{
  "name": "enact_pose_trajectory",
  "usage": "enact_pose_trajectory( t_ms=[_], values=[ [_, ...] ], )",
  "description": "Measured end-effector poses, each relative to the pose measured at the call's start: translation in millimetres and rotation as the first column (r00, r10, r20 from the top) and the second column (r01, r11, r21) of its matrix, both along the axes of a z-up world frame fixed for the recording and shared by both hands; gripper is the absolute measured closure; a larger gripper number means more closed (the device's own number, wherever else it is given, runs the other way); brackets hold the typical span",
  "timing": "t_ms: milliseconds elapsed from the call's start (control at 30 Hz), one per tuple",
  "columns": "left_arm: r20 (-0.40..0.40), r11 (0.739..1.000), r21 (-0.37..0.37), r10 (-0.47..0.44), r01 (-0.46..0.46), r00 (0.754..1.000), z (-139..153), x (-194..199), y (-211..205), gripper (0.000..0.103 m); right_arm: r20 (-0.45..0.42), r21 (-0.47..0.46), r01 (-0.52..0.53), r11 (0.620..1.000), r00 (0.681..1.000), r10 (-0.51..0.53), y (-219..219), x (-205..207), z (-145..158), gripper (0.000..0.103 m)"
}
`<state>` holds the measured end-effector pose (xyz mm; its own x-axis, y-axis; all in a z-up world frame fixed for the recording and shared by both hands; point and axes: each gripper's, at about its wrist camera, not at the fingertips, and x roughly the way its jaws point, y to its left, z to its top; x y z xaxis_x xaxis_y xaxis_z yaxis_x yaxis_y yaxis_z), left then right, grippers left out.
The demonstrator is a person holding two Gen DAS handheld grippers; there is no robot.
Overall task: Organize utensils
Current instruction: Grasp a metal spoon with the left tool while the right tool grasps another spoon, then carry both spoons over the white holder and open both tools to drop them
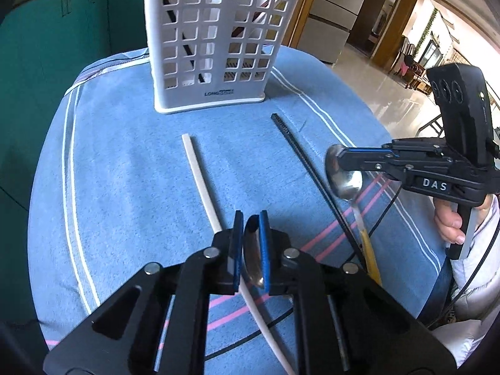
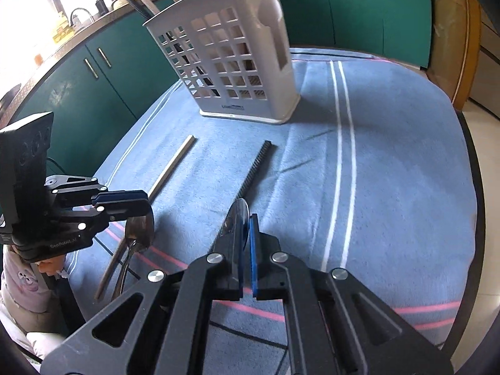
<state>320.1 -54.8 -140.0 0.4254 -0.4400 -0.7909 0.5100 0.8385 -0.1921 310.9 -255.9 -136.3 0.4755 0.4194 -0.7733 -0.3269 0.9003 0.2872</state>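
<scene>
A white slotted utensil holder (image 1: 215, 43) stands at the far side of the blue towel; it also shows in the right wrist view (image 2: 240, 62). A cream chopstick (image 1: 203, 178) and a black ridged chopstick (image 1: 300, 150) lie on the towel. My left gripper (image 1: 251, 218) is shut on a metal spoon (image 1: 251, 250) by its bowl, low over the towel. My right gripper (image 2: 247, 218) is shut on a yellow-handled spoon (image 1: 343, 181) by its bowl (image 2: 239, 215), handle hanging down (image 1: 370, 253). The left gripper's spoon also shows in the right wrist view (image 2: 139, 231).
The towel (image 1: 125, 187) covers a round table, with white and pink stripes. Green cabinets (image 2: 359, 9) stand behind. A black cable (image 1: 384, 215) trails near the right gripper. A tiled floor (image 1: 384, 93) lies past the table's right edge.
</scene>
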Motion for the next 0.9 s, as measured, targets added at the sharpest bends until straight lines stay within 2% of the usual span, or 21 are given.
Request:
enact_pose_trajectory(
  t_ms=[233, 300, 467, 533, 567, 667, 900],
  values=[
    [-0.017, 1.0, -0.013, -0.006, 0.006, 1.0, -5, -4, 4, 0.087, -0.03, 0.017, 0.011, 1.0, 0.999, -0.011, -10, -5, -11, 0.096],
    [-0.022, 1.0, -0.011, -0.008, 0.008, 1.0, -6, -5, 2, 0.086, -0.035, 0.032, 0.017, 0.999, 0.999, -0.016, -12, -3, -11, 0.088],
    [-0.038, 1.0, -0.013, -0.001, 0.0, 0.999, -10, -4, 2, 0.086, -0.048, 0.072, -0.01, 0.997, 0.999, 0.013, -11, 3, -11, 0.088],
    [-0.042, 1.0, -0.018, 0.004, -0.004, 0.999, -11, -4, 4, 0.089, -0.053, 0.081, -0.016, 0.997, 0.998, 0.02, -9, 4, -11, 0.089],
    [-0.04, 1.0, -0.019, 0.007, -0.008, 0.999, -11, -3, 5, 0.091, -0.054, 0.079, -0.016, 0.997, 0.998, 0.02, -9, 4, -11, 0.095],
    [-0.028, 1.0, -0.022, 0.015, -0.016, 0.999, -8, -6, 7, 0.097, -0.045, 0.087, -0.019, 0.996, 0.999, 0.023, -8, 1, -7, 0.1],
    [0.025, 0.998, -0.021, 0.055, -0.055, 0.998, 7, -14, 14, 0.102, 0.042, 0.026, -0.009, 1.0, 0.999, 0.008, -1, -13, 23, 0.101]
  ],
)
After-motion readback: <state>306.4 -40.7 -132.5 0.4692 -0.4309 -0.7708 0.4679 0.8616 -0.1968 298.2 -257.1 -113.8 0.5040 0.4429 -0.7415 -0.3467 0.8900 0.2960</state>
